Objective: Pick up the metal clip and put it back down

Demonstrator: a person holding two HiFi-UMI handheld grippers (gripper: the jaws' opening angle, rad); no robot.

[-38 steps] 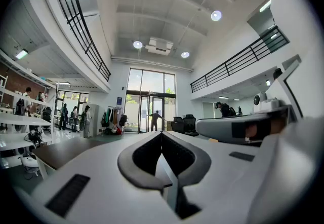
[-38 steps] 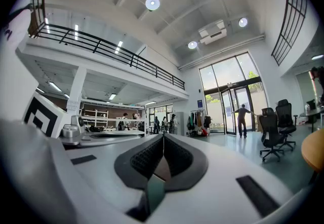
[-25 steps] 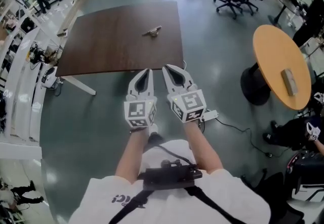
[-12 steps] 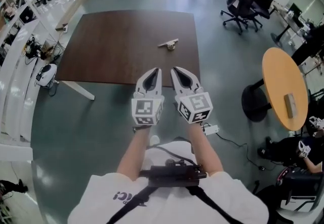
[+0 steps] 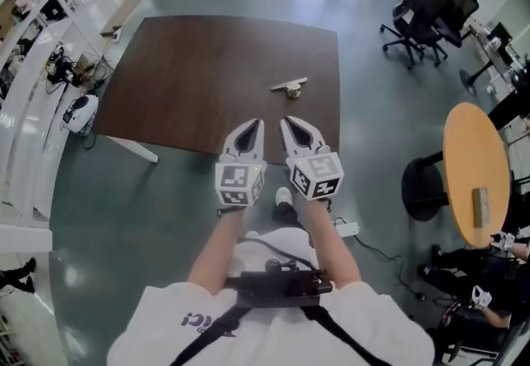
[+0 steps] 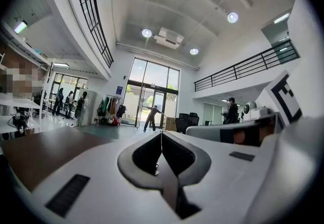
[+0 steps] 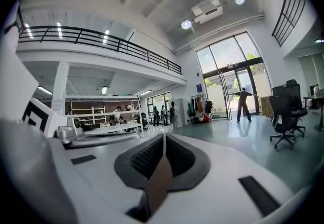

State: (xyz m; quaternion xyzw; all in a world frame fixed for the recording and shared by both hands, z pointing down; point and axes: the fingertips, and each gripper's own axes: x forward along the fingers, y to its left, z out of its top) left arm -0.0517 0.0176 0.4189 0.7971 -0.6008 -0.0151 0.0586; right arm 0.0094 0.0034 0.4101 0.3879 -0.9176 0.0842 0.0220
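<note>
Head view: metal clip (image 5: 290, 88) lies crosswise on the table (image 5: 166, 83), straight beyond the right gripper (image 5: 288, 122). The left gripper (image 5: 255, 124) is farther. Both are clenched and empty.

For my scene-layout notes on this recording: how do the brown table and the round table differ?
The brown table is dark and straight-edged; the round table is orange. The brown table bears the metal clip; the round table a small grey block. The brown table has a white leg; the round table a black pedestal. Both stand on the grey floor.
</note>
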